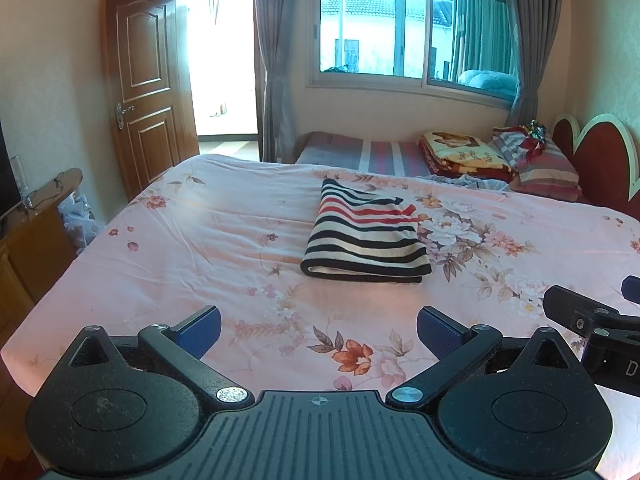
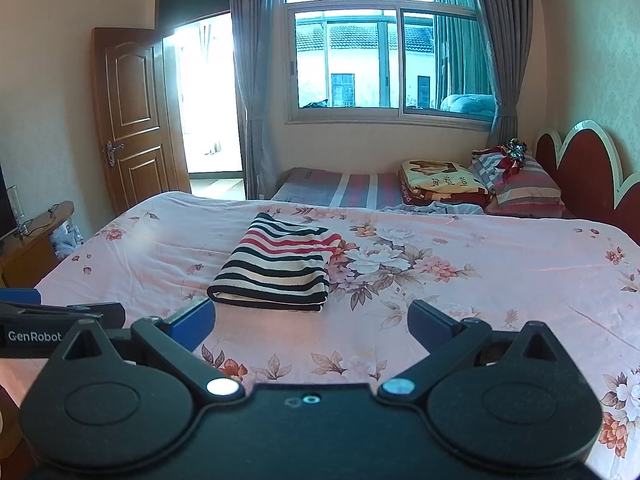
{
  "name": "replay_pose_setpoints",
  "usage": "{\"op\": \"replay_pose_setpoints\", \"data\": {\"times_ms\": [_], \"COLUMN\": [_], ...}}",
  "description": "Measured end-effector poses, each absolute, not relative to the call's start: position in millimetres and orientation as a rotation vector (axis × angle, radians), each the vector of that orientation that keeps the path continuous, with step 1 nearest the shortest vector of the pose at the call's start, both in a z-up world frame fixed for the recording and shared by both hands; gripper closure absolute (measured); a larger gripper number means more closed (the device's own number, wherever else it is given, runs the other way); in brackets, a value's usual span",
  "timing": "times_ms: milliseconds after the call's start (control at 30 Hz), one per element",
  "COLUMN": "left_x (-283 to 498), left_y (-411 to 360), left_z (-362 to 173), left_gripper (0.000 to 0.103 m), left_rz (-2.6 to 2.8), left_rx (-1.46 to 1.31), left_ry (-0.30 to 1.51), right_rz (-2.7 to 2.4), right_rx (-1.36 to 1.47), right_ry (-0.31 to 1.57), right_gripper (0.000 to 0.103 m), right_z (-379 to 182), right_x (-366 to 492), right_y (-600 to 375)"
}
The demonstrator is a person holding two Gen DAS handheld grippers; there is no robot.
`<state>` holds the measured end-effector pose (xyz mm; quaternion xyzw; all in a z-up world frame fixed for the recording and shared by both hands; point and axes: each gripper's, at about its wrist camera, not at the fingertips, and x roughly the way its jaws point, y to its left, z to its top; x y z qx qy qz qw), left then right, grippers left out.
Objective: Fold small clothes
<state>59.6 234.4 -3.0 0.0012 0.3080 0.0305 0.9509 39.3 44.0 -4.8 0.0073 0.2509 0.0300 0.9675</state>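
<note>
The folded black, cream and red striped garment (image 1: 366,232) ahead of the left claw (image 1: 319,330) hides its inner layers. Right of it, the black right claw (image 1: 592,320) is cut off by the picture's edge.

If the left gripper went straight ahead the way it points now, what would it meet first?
Probably the folded striped garment on the floral bedsheet; the open left gripper points roughly at its near edge, though depth is unclear.
</note>
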Motion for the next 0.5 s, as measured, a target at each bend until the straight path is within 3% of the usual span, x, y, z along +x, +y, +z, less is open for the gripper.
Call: {"op": "replay_pose_setpoints", "data": {"times_ms": [500], "left_x": [80], "left_y": [231], "left_z": [-16], "left_gripper": [0.000], "left_rz": [0.028], "left_rx": [0.016], "left_ry": [0.613], "right_rz": [0.060], "right_rx": [0.017], "right_ry": [0.539], "right_gripper": [0.001], "right_z": [-19], "right_x": [56], "right_y": [40]}}
